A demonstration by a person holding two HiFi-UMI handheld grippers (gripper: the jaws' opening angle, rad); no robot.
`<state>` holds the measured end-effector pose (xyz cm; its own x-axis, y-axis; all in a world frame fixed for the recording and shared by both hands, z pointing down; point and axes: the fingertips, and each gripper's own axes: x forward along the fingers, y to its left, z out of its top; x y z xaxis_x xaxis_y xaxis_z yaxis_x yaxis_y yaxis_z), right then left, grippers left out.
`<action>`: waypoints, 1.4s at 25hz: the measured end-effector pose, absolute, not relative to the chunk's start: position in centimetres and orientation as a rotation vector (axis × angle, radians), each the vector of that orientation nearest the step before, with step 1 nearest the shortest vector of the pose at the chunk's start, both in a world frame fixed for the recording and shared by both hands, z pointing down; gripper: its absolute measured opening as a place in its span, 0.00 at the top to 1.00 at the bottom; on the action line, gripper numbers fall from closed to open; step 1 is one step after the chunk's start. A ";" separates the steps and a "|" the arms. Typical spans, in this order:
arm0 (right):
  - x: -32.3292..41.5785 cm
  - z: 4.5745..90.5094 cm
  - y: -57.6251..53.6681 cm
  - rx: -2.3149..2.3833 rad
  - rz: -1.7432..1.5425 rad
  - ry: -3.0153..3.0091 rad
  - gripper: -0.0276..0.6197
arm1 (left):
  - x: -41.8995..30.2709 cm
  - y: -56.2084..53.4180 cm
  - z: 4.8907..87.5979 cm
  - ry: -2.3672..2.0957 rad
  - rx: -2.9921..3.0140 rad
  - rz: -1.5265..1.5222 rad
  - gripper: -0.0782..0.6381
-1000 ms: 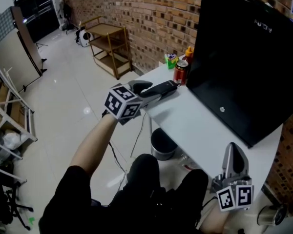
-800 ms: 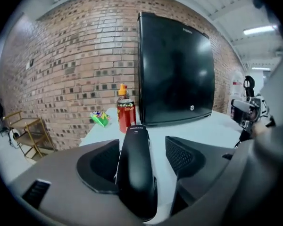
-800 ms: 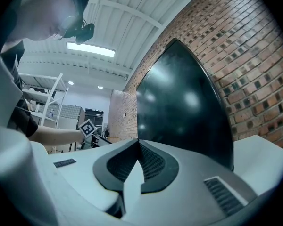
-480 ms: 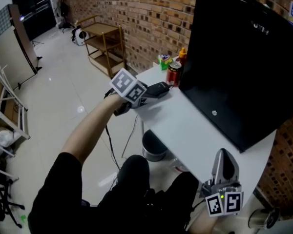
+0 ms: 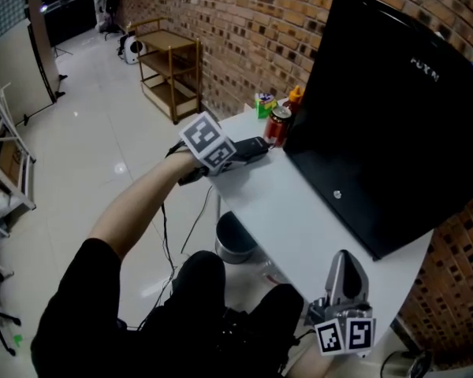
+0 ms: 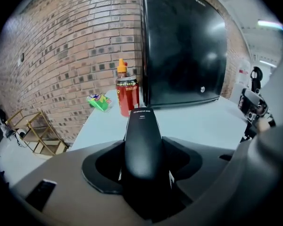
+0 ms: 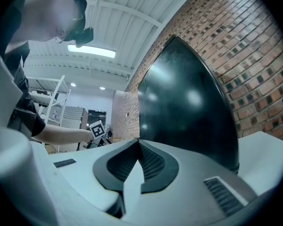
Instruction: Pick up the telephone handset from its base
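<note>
Closing around the telephone handset (image 6: 141, 126), the left hand-held gripper (image 6: 142, 150) is pointing down at the table (image 5: 315, 211). Its jaws are narrowing, but thin gaps are showing beside the smooth black body, so it is not squeezing yet. The handset is lying at the table's ten o'clock corner in the head view, and I cannot make out its base. Just past it a red can (image 6: 127, 95) is standing at twelve o'clock, a green packet (image 6: 99, 101) is lying at ten and a black screen (image 6: 184, 46) is rising at one. The right hand-held gripper (image 5: 340, 257) is idling at the five o'clock edge, jaws together and empty. The rounded plastic is likely risking a slip or a twist if the pads are landing off-centre, and a nudge so near the edge could be sending it to the floor. Compared with a second earlier, the left hand-held gripper is sitting lower and tipped more steeply, while the right one is keeping its place.
</note>
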<state>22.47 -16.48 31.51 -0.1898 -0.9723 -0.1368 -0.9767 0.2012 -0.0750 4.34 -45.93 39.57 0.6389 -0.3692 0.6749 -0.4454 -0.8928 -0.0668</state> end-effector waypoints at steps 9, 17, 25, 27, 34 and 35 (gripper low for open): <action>22.9 31.6 -16.7 -1.921 0.051 2.302 0.94 | 4.0 -45.9 38.0 -0.726 2.800 0.998 0.54; 23.0 31.5 -16.9 -1.931 0.056 2.299 0.94 | 2.6 -45.4 33.9 -0.787 2.880 0.722 0.54; 21.9 30.7 -17.3 -1.913 0.100 2.335 0.94 | -1.8 -40.9 29.3 -0.692 3.040 0.233 0.54; 21.6 30.5 -17.1 -1.909 0.112 2.332 0.94 | -3.4 -39.7 28.3 -0.702 3.074 0.110 0.54; 20.9 30.2 -15.8 -1.920 0.129 2.325 0.94 | -8.5 -34.6 25.5 -0.675 3.065 -0.481 0.54; 21.0 30.2 -15.6 -1.922 0.130 2.324 0.94 | -9.1 -34.5 25.9 -0.689 3.065 -0.502 0.54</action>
<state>20.97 -15.65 30.18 -0.1845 -0.9714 -0.1494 -0.9820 0.1884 -0.0122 -9.11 -34.46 25.87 0.8564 -0.4111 -0.3124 -0.4237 -0.9053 0.0300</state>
